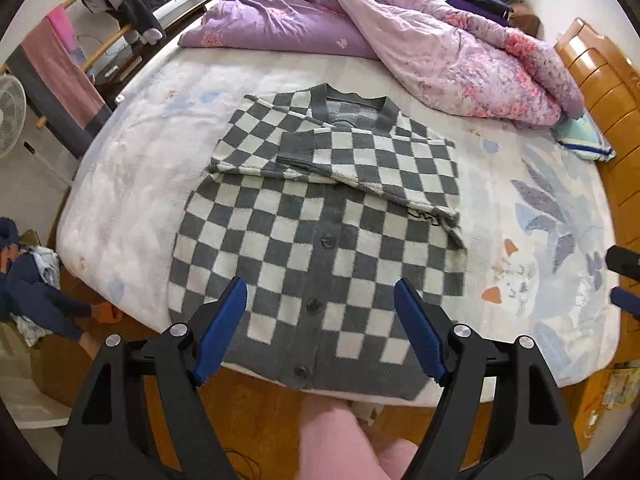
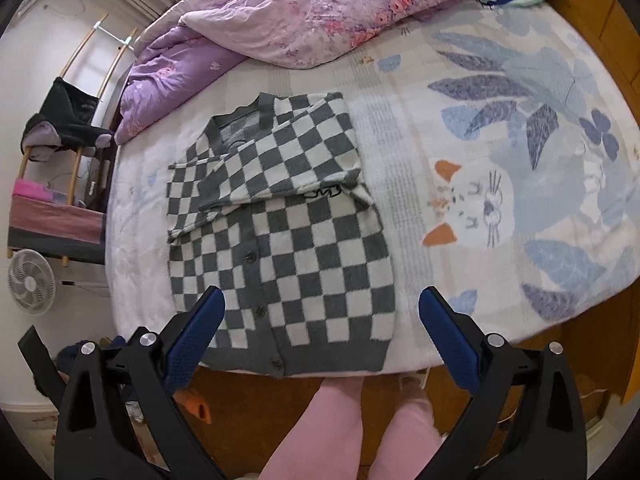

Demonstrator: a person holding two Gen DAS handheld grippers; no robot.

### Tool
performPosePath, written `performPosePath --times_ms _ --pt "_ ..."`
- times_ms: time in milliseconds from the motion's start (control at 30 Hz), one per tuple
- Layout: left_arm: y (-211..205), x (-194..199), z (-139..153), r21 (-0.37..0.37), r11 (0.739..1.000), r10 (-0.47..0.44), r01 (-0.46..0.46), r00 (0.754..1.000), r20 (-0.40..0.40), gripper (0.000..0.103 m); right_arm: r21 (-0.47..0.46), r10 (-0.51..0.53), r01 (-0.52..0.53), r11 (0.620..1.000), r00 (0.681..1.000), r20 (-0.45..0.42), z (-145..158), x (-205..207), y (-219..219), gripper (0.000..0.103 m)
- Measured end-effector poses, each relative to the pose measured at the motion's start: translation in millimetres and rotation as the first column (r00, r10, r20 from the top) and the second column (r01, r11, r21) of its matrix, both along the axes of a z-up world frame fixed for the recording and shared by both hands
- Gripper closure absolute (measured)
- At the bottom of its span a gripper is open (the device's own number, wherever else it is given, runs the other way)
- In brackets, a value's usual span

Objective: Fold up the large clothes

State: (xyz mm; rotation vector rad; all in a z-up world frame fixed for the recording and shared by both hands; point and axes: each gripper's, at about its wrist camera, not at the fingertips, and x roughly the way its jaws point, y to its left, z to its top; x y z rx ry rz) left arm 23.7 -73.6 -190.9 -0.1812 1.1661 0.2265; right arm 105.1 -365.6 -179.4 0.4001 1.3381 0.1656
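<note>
- While both tongs hung wide and held nothing, the left gripper [image 1: 320, 330] and right gripper [image 2: 322, 334] were above the checkered cardigan [image 1: 320, 216], which lay on the bed [image 1: 132, 184] with sleeves folded in.
- Grabbing only the top layer could pull those sleeves [image 1: 320, 152] loose.
- The hem [image 2: 296, 360] sat at the bed's edge, so a tug could slide it off.

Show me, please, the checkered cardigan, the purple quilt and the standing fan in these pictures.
checkered cardigan [image 1: 320, 248]: left wrist view, on its button placket.
purple quilt [image 1: 280, 20]: left wrist view, on its bunched-up purple side.
standing fan [image 2: 30, 286]: right wrist view, on the middle of its round grille.
</note>
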Motion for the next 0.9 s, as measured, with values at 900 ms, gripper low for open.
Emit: performPosePath --times_ms 900 --pt "183 123 -30 -0.101 0.961 -0.263 0.257 0.963 -0.049 0.020 -0.085 -0.448 0.443 0.893 0.892 -0.056 -20 24 72 0.008"
